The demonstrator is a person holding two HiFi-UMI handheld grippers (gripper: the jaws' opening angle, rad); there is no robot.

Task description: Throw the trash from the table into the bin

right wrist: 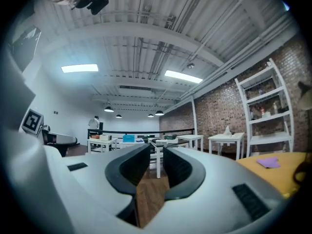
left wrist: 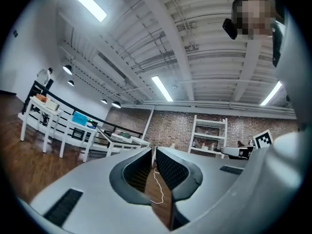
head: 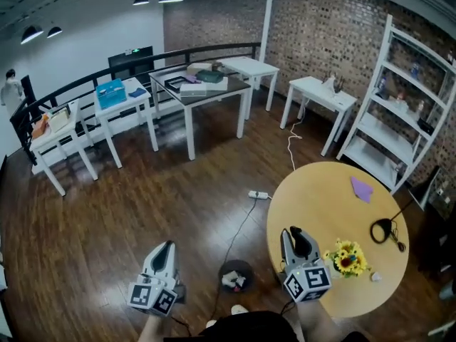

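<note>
Lying on the table: a purple paper is sitting near the far right edge of the round table, and a small white bit is sitting by the near right edge. Both are looking like trash that is not yet thrown away.
Purple paper: it is looking thin, light and floppy, so it is probably going to bend when it is picked up. Pinching it at one edge or corner is seeming best, because flat paper is hard to get under.
White bit: it is looking tiny and light, too small to tell what it is, and it may be slipping out of a loose pinch.
Bin: it is standing on the floor just off the table's near left edge, with white trash already lying inside.
Left gripper: its jaws are pressing together on nothing, and it is hanging over the floor beside the bin.
Right gripper: its jaws are standing a little apart with nothing between them, and it is hanging over the table's near left edge.
Things in the way: the flowers are standing between the right gripper and the white bit, and a black loop thing is lying between the two bits of trash.
Open room: the middle and left of the table are lying bare – an easy way across. A cord is running over the floor near the bin.
</note>
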